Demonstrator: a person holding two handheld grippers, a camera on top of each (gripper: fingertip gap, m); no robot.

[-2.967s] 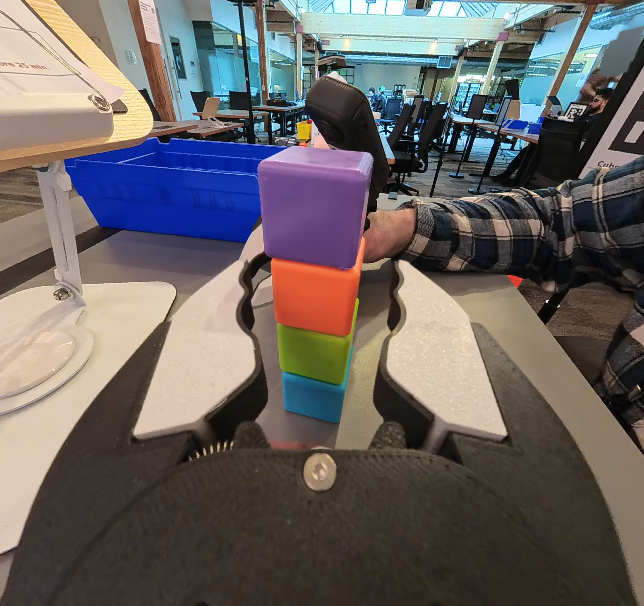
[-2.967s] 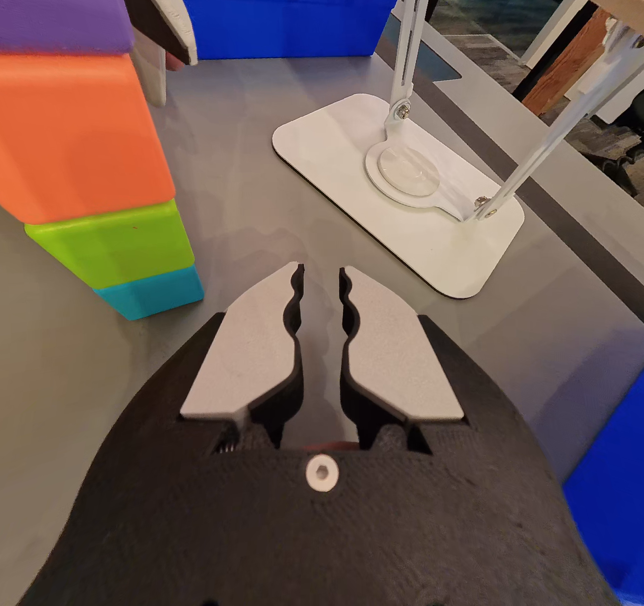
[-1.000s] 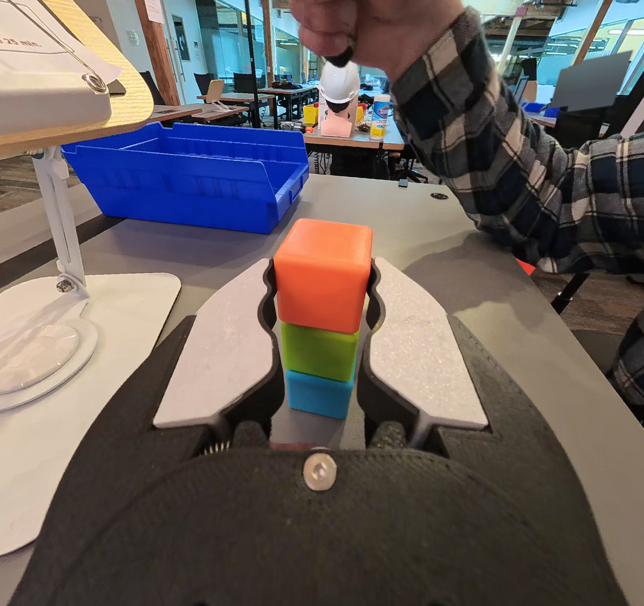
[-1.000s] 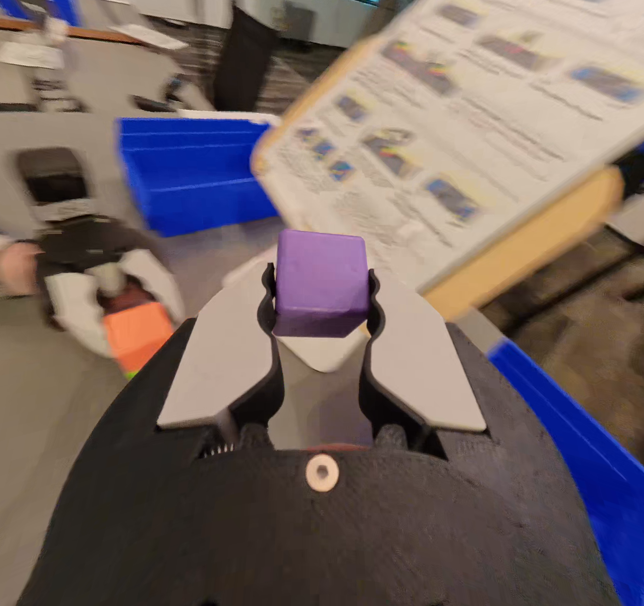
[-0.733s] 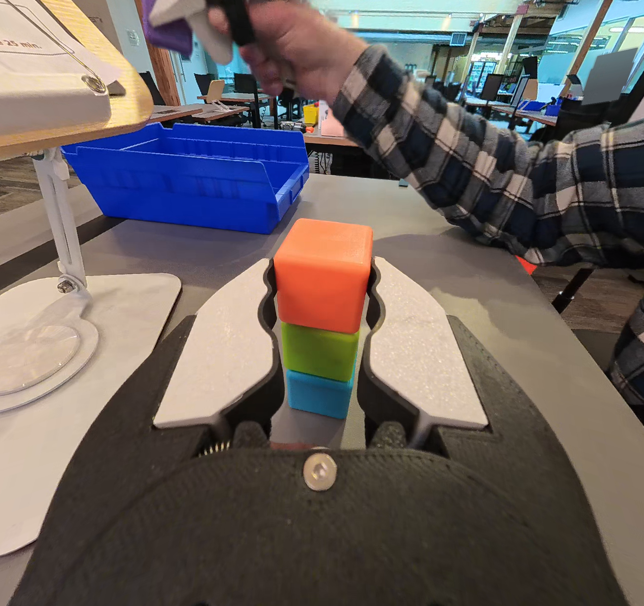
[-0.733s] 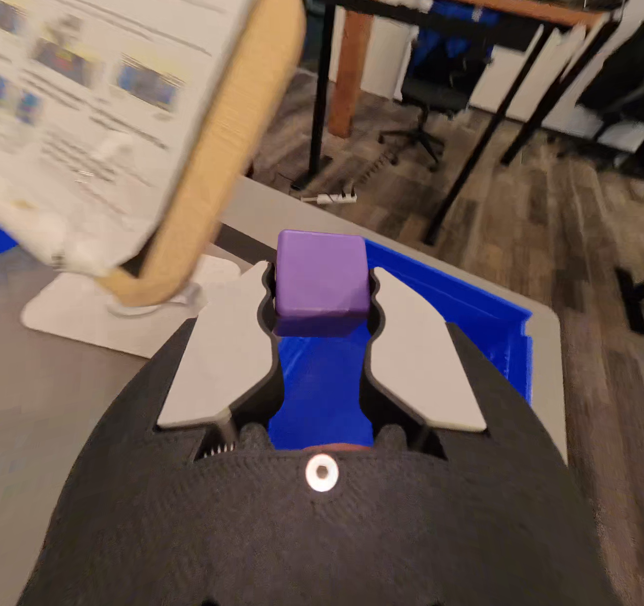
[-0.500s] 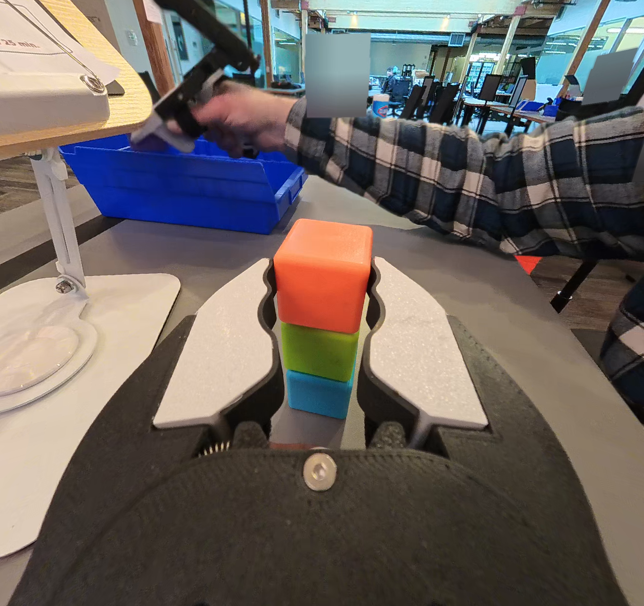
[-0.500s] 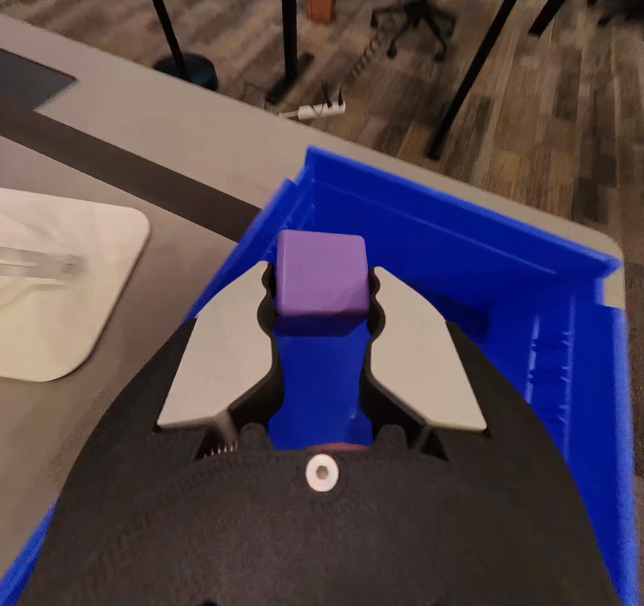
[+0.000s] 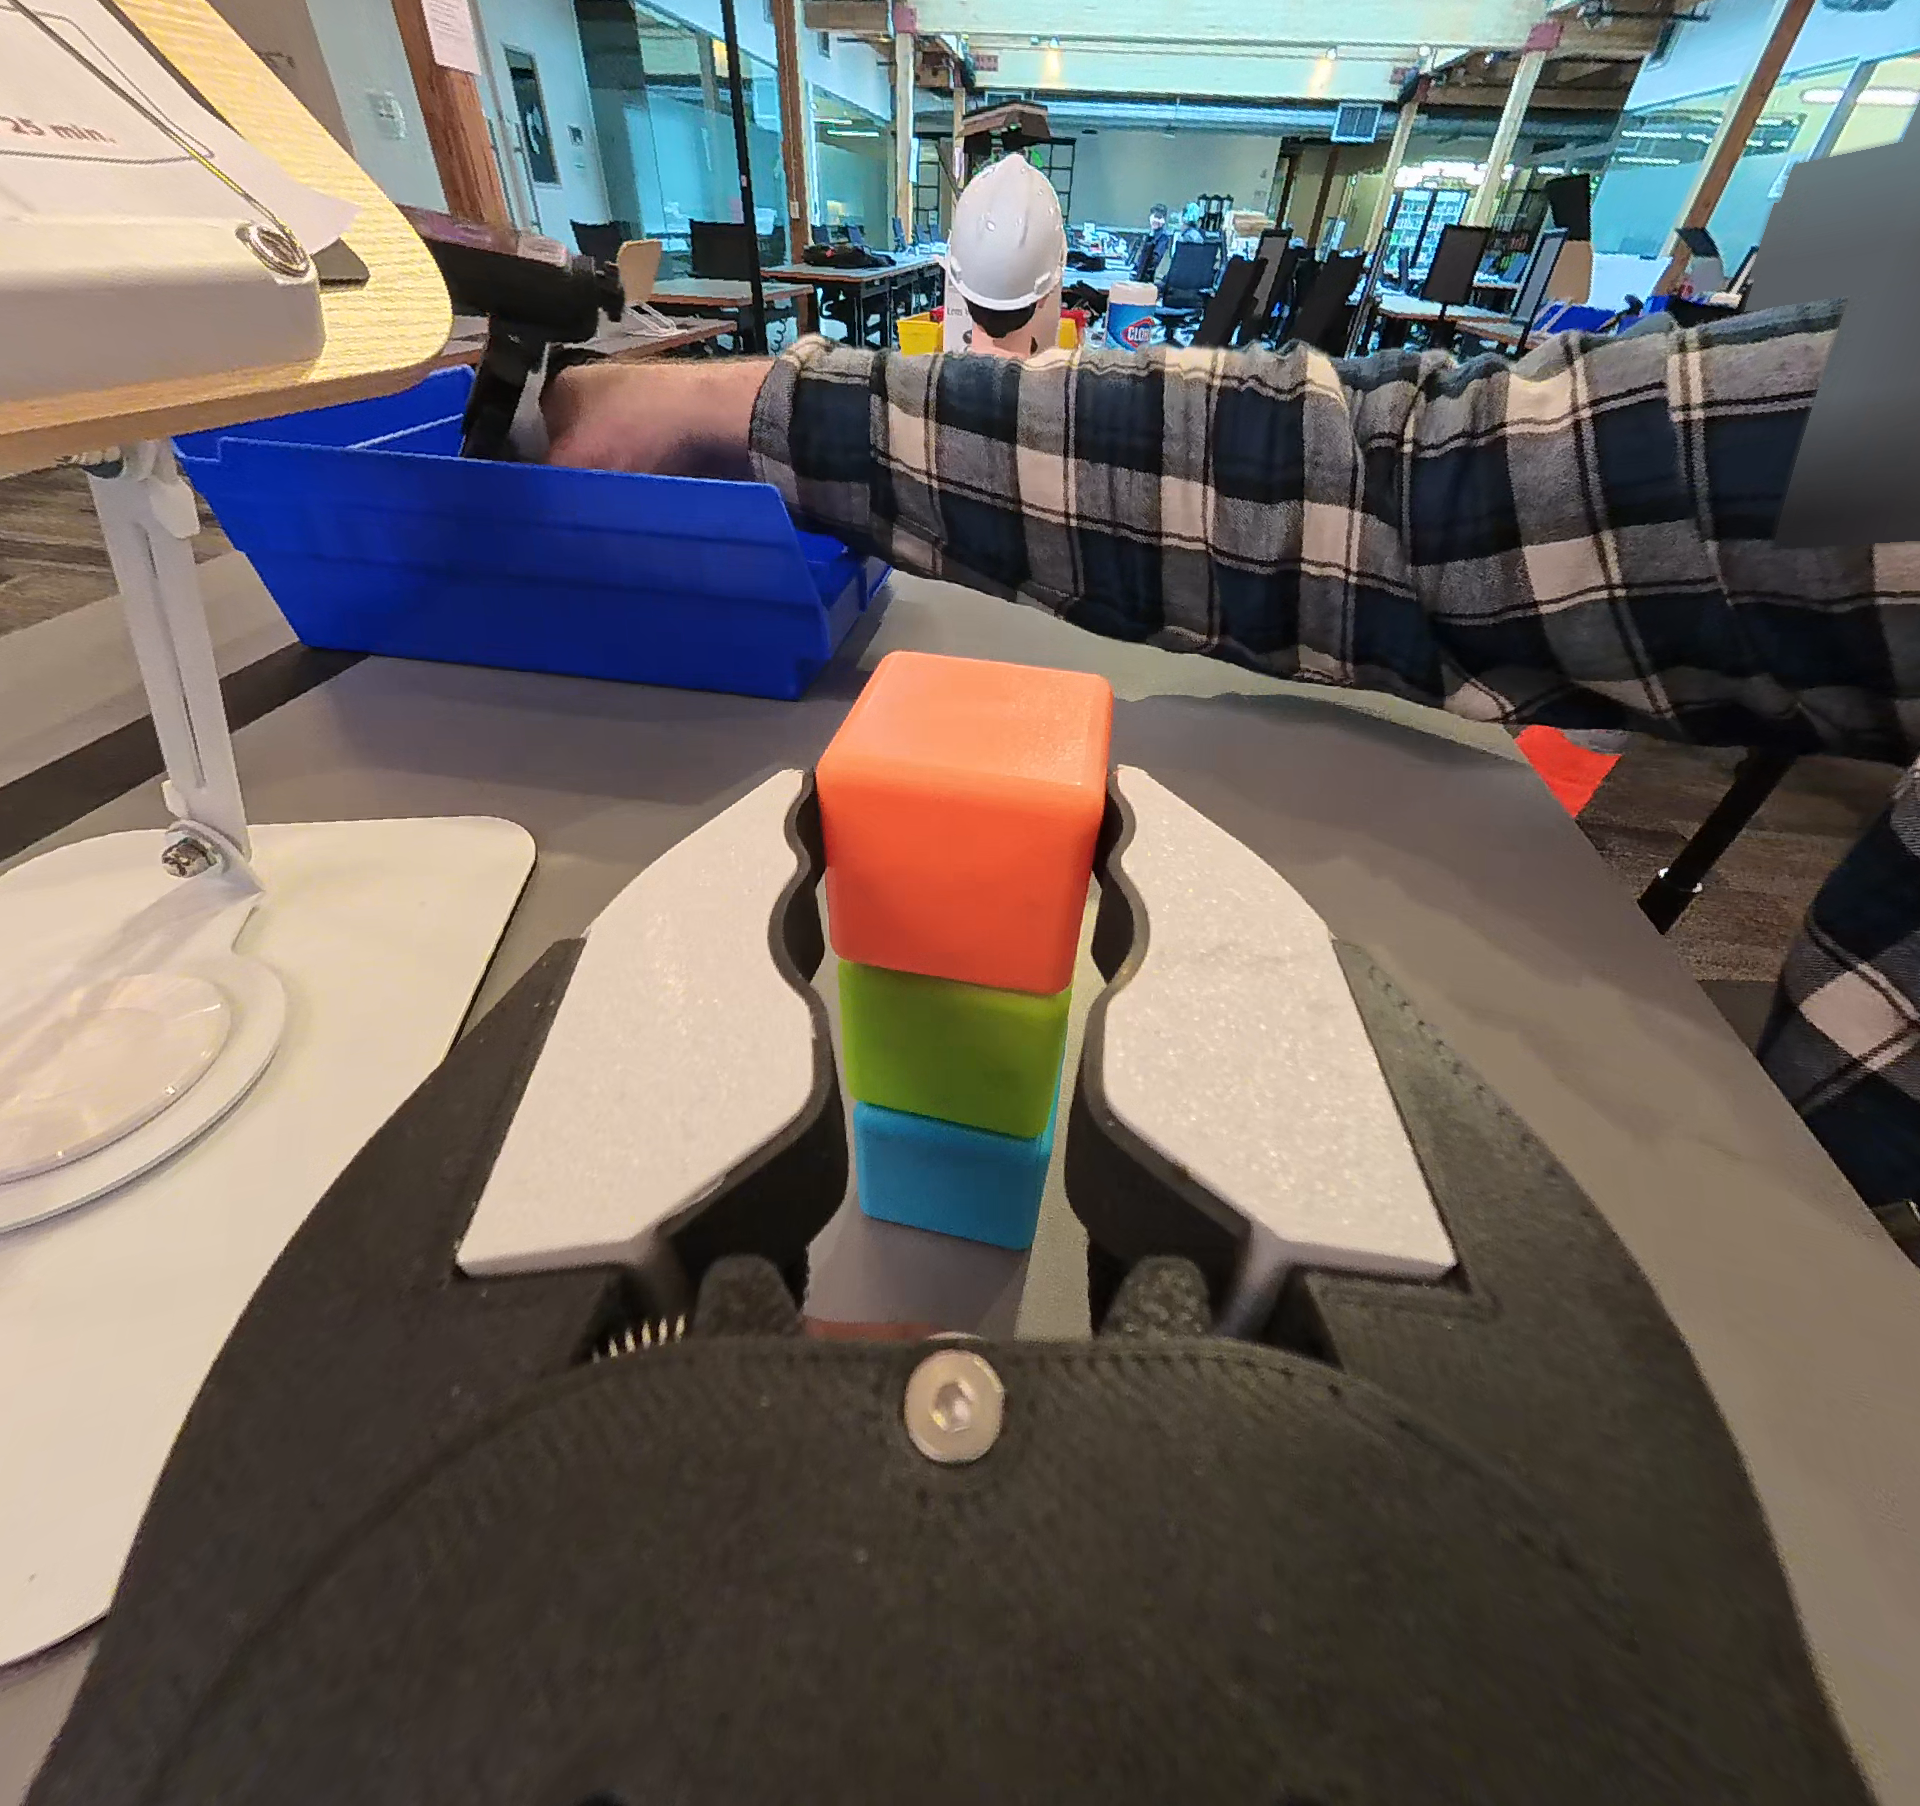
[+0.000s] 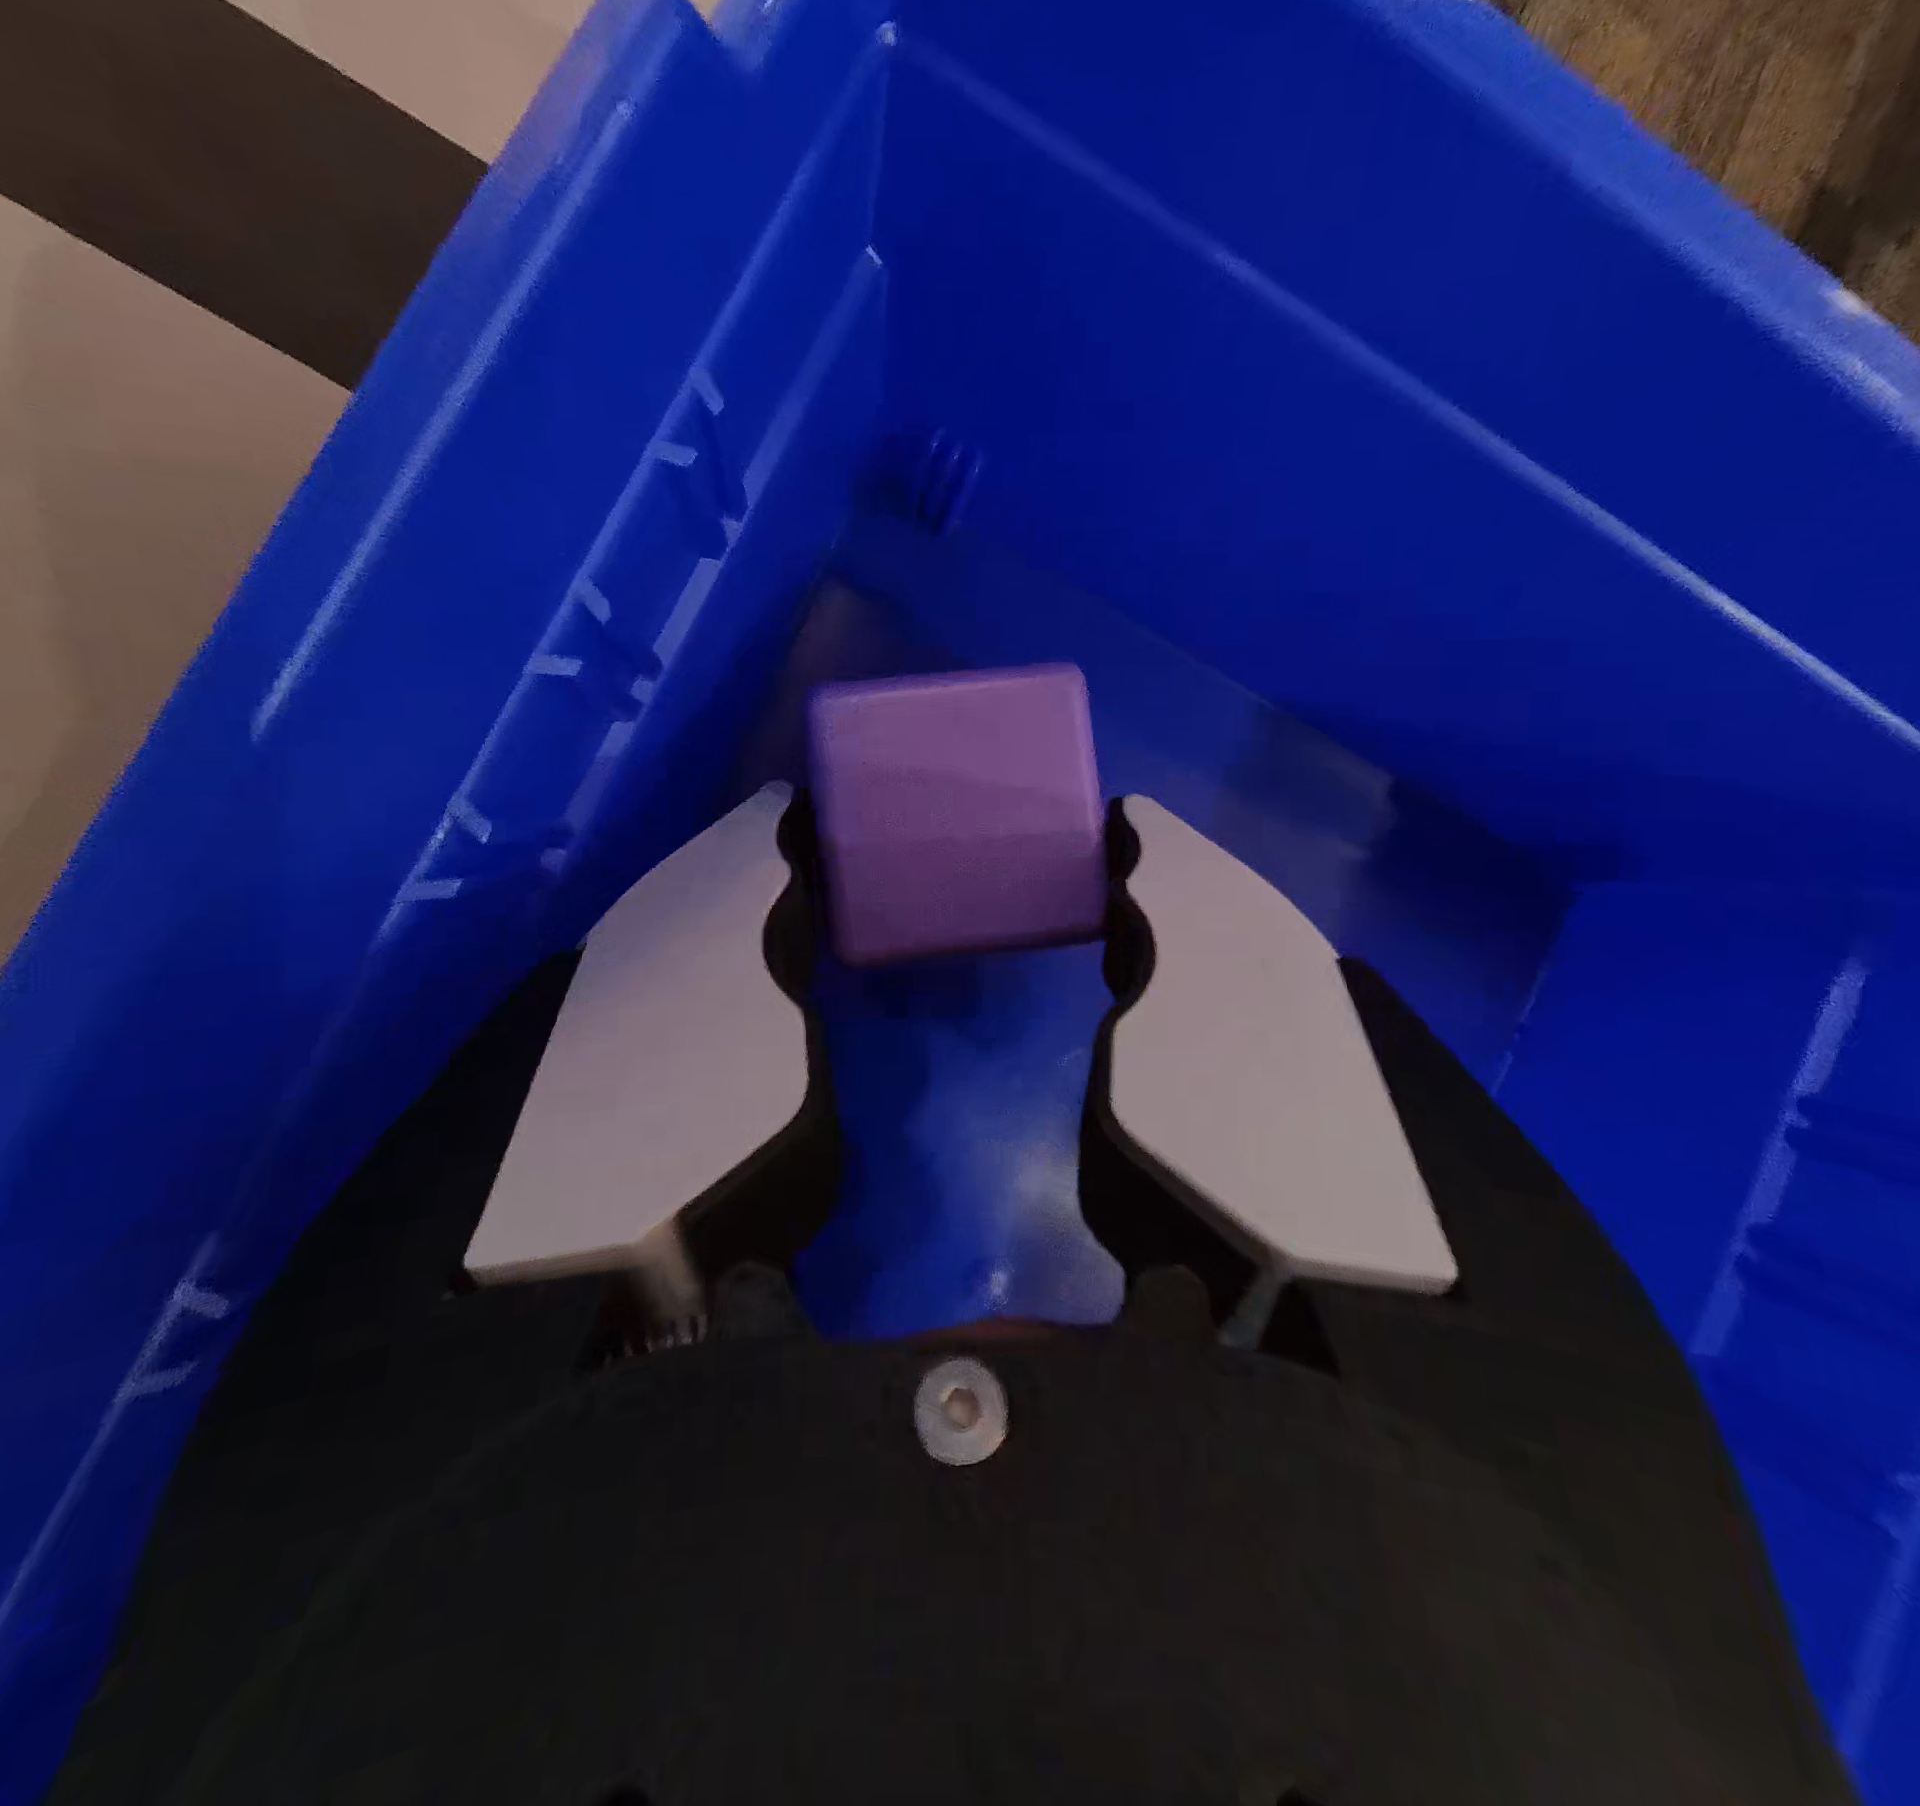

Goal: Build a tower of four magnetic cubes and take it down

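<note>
While the right gripper (image 10: pixel 956 857) clamps the purple cube (image 10: pixel 956 816) low inside a corner of the blue bin (image 10: pixel 1351 406), take-down is under way; next it should let go. The left gripper (image 9: pixel 961 868) pinches the orange cube (image 9: pixel 961 816) atop green and blue cubes, near the bin.

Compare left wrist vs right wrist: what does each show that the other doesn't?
Left wrist only: the left gripper shut on the orange cube, which tops the green cube and light-blue cube on the grey table; a white stand base; the plaid sleeve.

Right wrist only: the purple cube held in the right gripper, down in a corner of the bin.

Both: the blue bin.
</note>
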